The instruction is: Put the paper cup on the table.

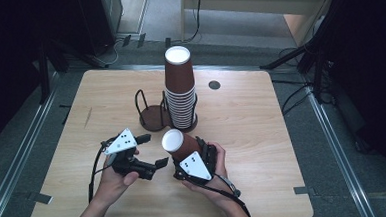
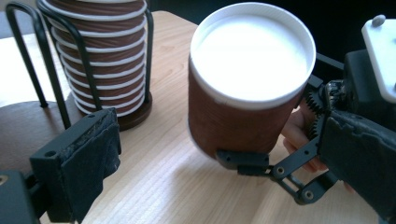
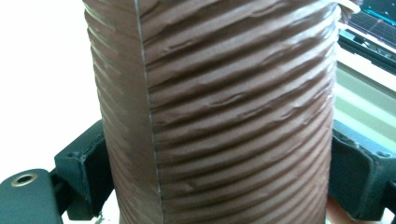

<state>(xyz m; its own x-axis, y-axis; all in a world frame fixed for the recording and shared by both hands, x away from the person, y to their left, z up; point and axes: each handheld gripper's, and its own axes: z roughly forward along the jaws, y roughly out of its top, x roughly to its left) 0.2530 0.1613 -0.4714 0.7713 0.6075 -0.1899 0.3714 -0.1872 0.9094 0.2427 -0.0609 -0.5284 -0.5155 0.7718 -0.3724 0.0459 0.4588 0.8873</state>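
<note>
A pale wooden counter (image 1: 241, 121) stands on a grey floor amid dark stands and cables. At its centre, a tall stack of brown ribbed cups (image 1: 180, 89) fills a wire holder (image 1: 194, 119), with an empty holder (image 1: 148, 113) just beside it. The right tool (image 1: 187, 156) pinches a single brown cup (image 1: 179, 143) (tilted, white inside showing) above the counter, while the left tool (image 1: 152, 151) is spread wide, gripping nothing.
</note>
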